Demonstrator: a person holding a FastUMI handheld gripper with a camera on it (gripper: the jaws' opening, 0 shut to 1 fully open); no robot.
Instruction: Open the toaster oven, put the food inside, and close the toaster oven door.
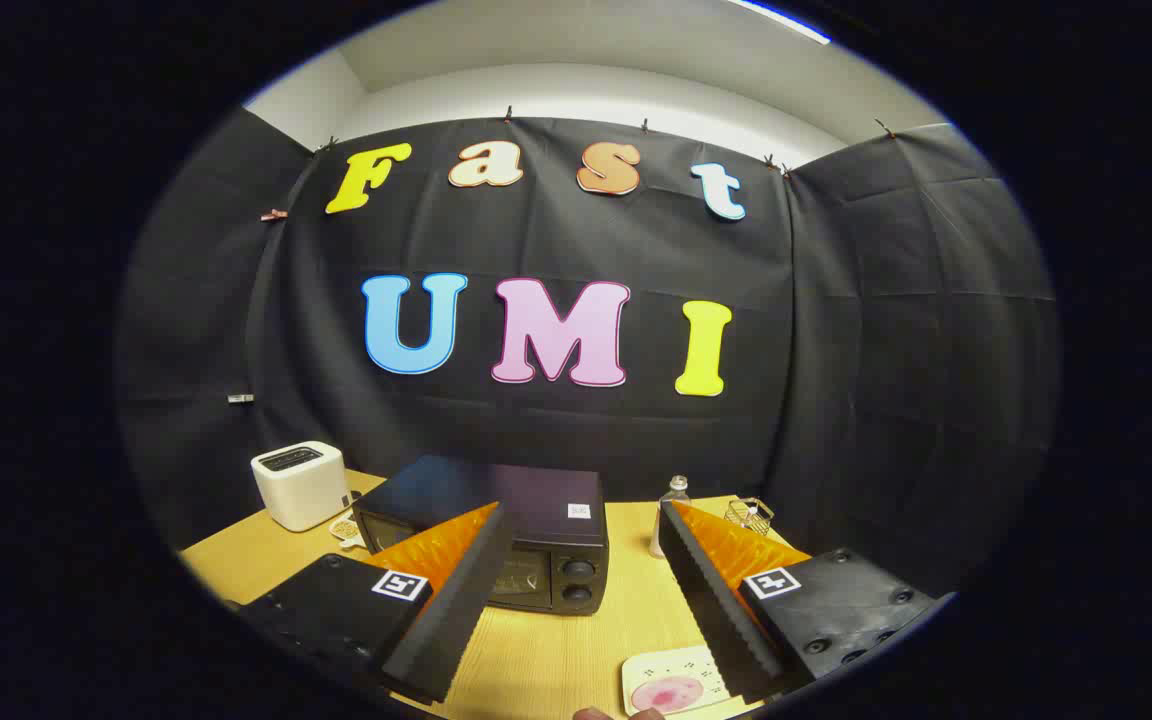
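A white toaster [299, 483] is seen at the far left of the wooden table [556, 650]. To its right, the black toaster oven [496, 540] is placed with its door closed, just beyond the left finger. The gripper [576, 600] is held wide apart, gripping nothing. A small bottle [669, 515] and a wire basket [749, 515] are located farther right. Near the right finger, a plate [671, 683] with what appears to be pink food is set.

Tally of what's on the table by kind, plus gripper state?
Toaster oven: 1
White toaster: 1
Bottle: 1
Wire basket: 1
Plate with food: 1
Small dish: 1
Total: 6
Hand-held gripper: open, holding nothing, table between the fingers.
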